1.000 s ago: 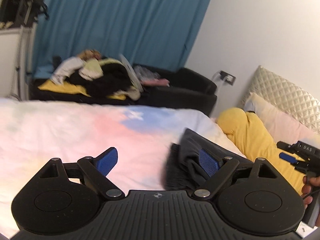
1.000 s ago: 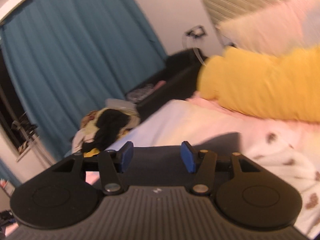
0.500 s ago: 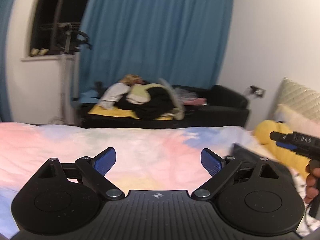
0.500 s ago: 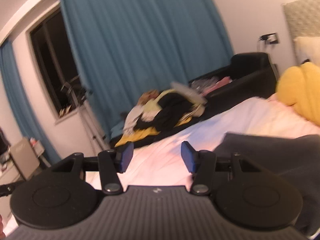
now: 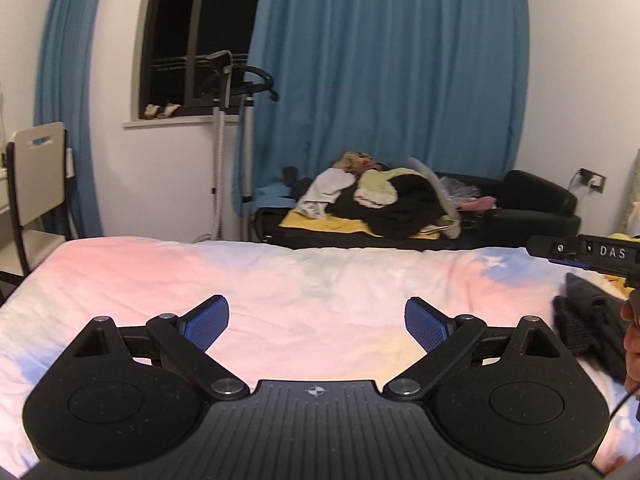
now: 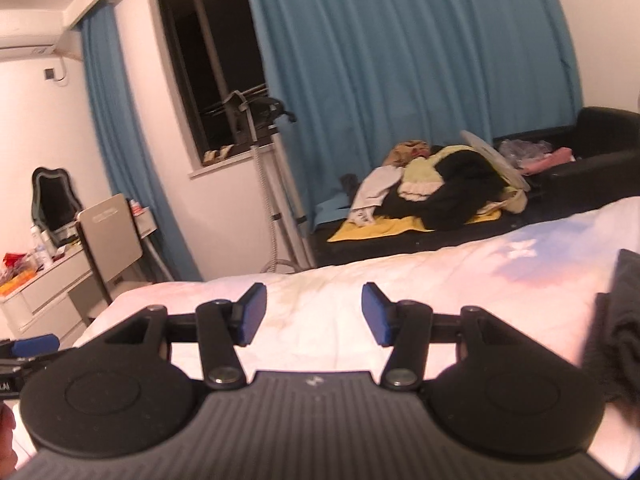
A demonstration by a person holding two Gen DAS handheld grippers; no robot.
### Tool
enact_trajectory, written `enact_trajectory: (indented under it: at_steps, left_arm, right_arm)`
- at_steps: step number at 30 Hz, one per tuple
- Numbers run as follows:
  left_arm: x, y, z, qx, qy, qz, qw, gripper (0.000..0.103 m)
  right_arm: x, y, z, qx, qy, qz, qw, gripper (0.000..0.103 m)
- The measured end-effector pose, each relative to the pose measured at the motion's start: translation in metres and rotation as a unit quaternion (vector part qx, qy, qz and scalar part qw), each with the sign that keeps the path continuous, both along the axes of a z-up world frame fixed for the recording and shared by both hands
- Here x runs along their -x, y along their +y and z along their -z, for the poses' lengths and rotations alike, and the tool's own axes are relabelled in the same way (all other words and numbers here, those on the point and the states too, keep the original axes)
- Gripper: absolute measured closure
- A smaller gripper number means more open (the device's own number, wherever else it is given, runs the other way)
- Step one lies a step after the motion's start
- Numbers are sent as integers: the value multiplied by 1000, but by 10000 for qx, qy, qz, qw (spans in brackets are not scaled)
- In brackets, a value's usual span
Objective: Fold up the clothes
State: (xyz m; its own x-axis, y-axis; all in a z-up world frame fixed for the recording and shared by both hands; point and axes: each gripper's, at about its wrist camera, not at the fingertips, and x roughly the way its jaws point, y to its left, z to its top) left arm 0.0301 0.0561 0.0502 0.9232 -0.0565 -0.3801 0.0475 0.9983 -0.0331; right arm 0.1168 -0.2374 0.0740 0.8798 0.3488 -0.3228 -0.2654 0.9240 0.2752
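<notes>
So nearest the cameras, both black tongs with blue pads are hanging empty over the bed. The left tongs (image 5: 316, 322) are spread very wide with only bare sheet showing between the pads, and the right tongs (image 6: 310, 314) are roughly half open, also holding nothing. Under them is the soft pastel pink, blue and yellow bedsheet (image 5: 280, 276), mostly bare in the middle, which I'd guess is being kept free as the folding surface. The task's thing closest by is the dark charcoal garment bundled up on the bed (image 5: 588, 320), sitting off at the right edge of both views, just beside the person's hand on the right tool. Looks like a folded or half-folded piece parked out of the way, though I can't tell how neat it is. Past the foot of the bed there's a low black sofa (image 5: 532, 200) with a jumbled heap of black, yellow and white clothes (image 5: 384, 200) on it, well apart from the tongs, probably the pile still to do, so my guess is the next grab comes from there. Behind that, teal-blue curtains (image 5: 380, 60) and a dark window (image 5: 192, 28).
</notes>
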Motion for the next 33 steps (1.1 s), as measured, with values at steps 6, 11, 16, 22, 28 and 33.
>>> enact_trajectory:
  at_steps: [6, 11, 16, 22, 28, 33]
  left_arm:
    - [-5, -3, 20, 280, 25, -103, 9996, 6]
    - [-10, -2, 41, 469, 184, -244, 9984, 5]
    - [-18, -2, 53, 430, 207, -387, 9981, 5]
    - [-29, -7, 66, 330, 357, -287, 9984, 5]
    - [-29, -10, 74, 244, 384, -351, 9983, 5]
    - [-26, -10, 76, 370, 379, -399, 9978, 1]
  right_arm:
    - [10, 13, 24, 130, -52, -322, 9994, 49]
    - [23, 18, 44, 274, -122, -293, 9991, 49]
    - [22, 23, 60, 247, 2, -352, 9991, 49]
    - [18, 30, 76, 357, 177, -409, 9984, 49]
    - [20, 31, 78, 409, 109, -370, 9984, 43]
    - [20, 30, 79, 478, 72, -214, 9986, 10]
